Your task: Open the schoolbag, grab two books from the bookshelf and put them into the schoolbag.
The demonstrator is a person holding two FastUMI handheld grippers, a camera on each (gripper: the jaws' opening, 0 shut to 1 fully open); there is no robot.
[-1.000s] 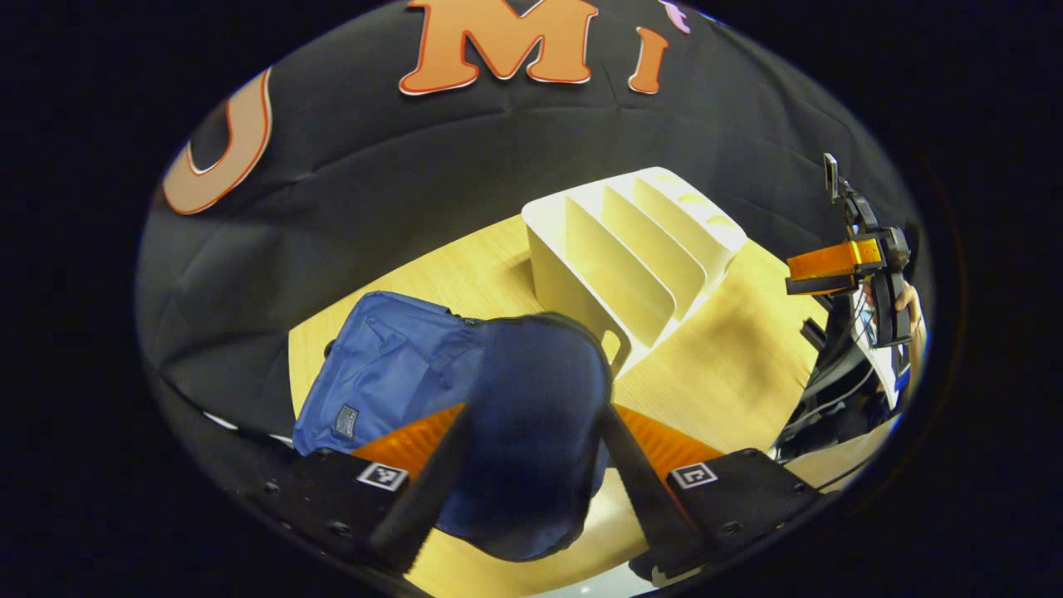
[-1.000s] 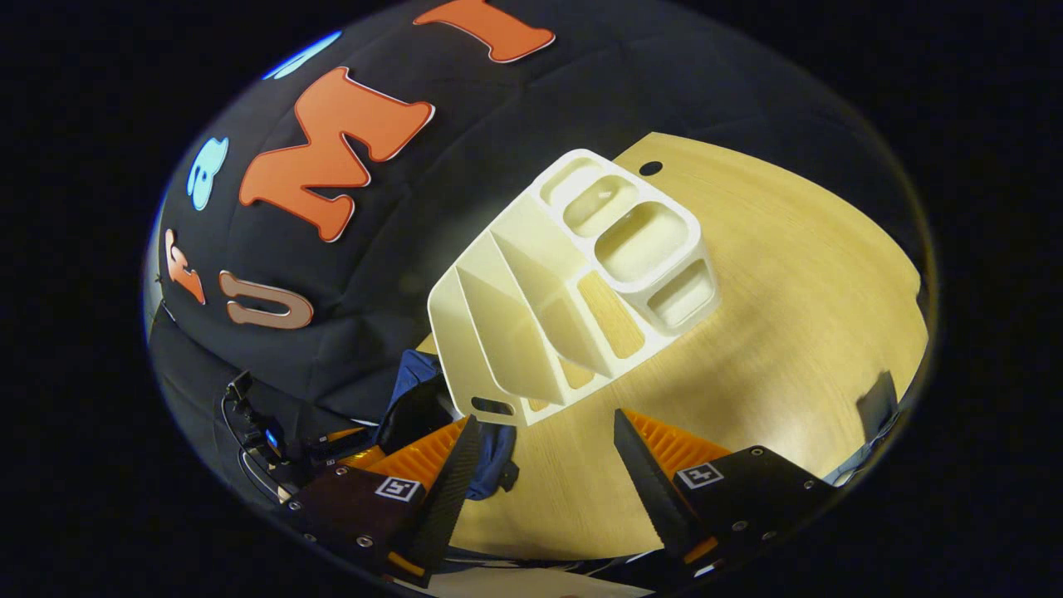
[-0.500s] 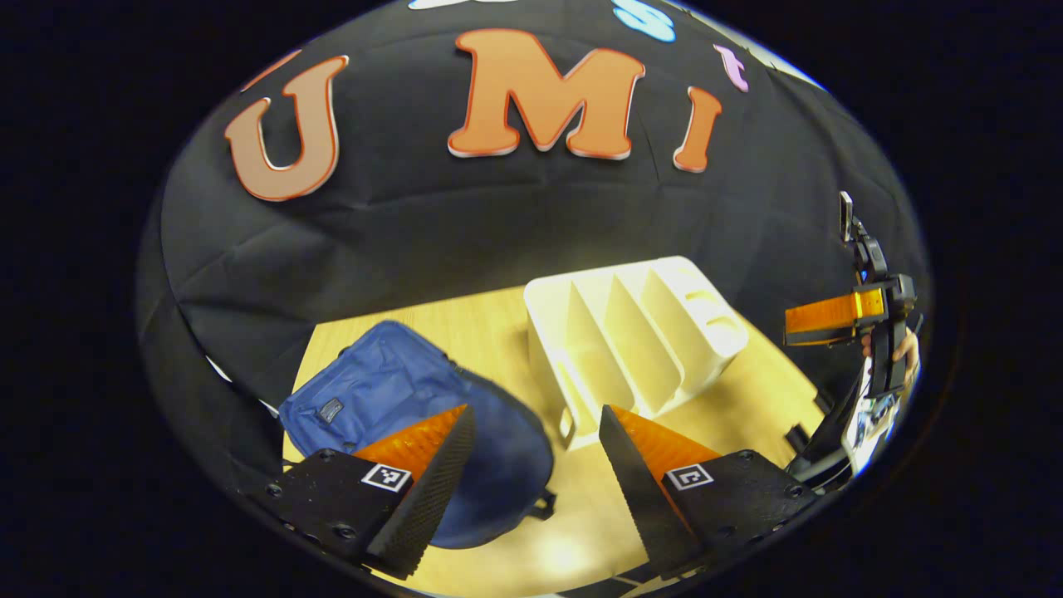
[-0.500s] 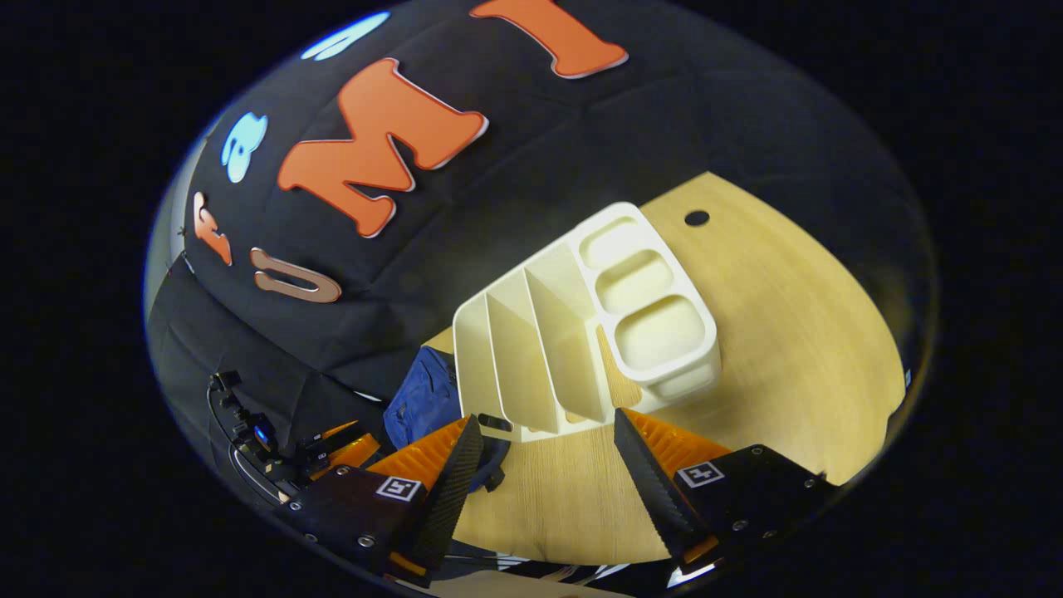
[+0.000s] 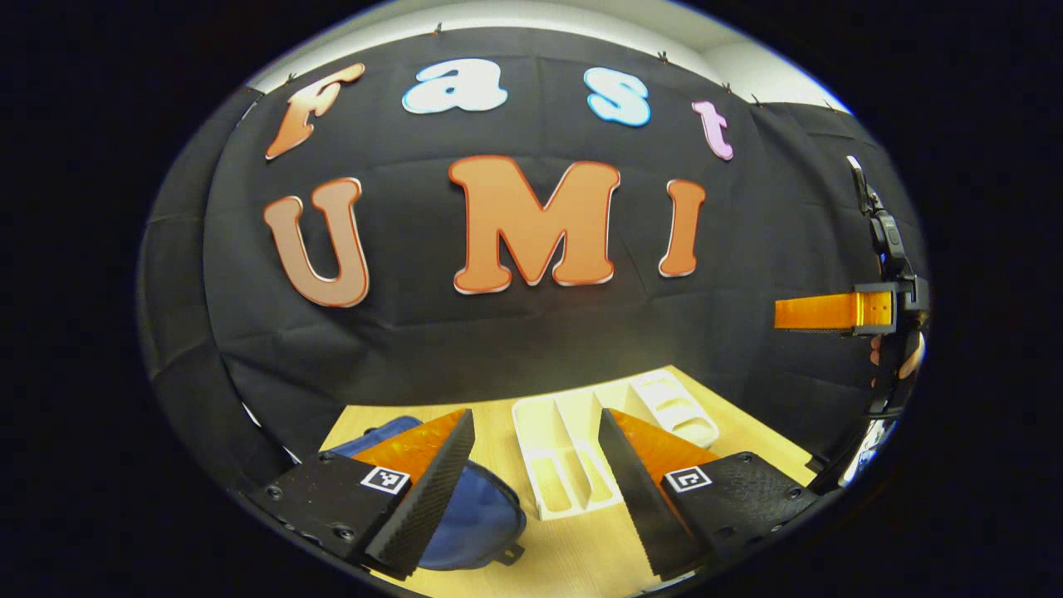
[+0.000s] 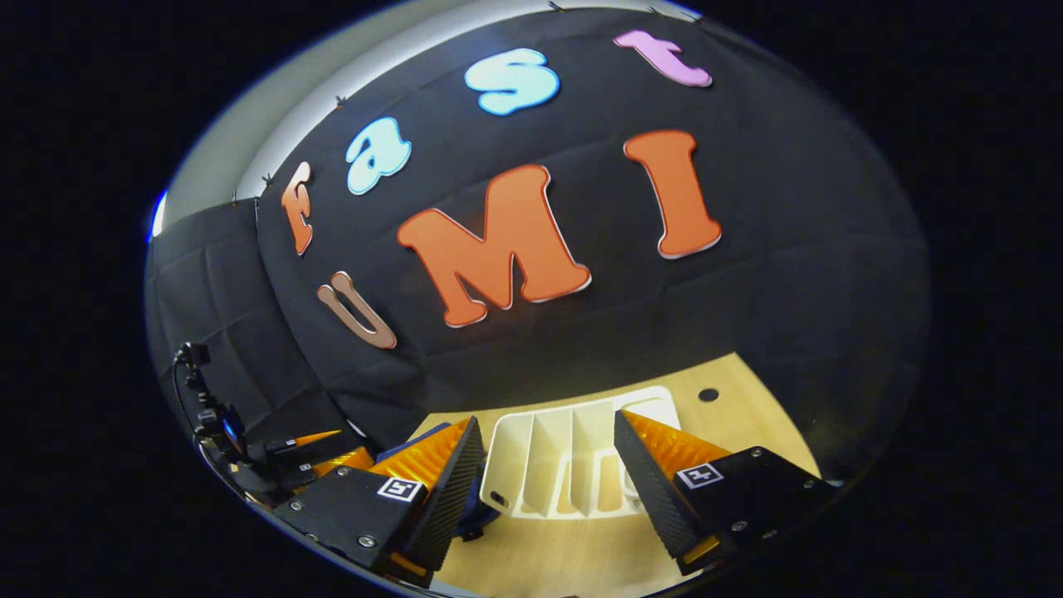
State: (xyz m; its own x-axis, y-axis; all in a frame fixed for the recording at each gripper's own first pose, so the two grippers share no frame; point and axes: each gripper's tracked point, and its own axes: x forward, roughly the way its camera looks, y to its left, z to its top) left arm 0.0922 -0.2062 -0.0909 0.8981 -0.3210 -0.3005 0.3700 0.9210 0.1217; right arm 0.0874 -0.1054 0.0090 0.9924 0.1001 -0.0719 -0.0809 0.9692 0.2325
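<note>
The schoolbag (image 5: 477, 519) lies flat on the table (image 5: 581, 556), a blue mound low in the left gripper view, just to the left of the bookshelf (image 5: 565, 465). In the right gripper view a sliver of the same blue shows at (image 6: 477, 507), tucked behind that gripper's near finger. I cannot make out a zip or an opening from here, so whether the bag is closed is a guess at best; it looks rounded and full-bodied, lying beside the shelf and perhaps just touching its corner.

The bookshelf stands pale and upright with its dividers facing the cameras, and every slot that shows (image 6: 573, 465) looks bare: no book spines between the partitions. Judging by that, the books may already be out of the shelf and in the bag, which would put the task at or near its end.

The left gripper (image 5: 531, 490) has its jaws spread wide with nothing between them, raised well above the table. The right gripper (image 6: 544, 490) is likewise parted and holding nothing; it appears from the side at the far right of the left gripper view, well clear of bag and shelf
</note>
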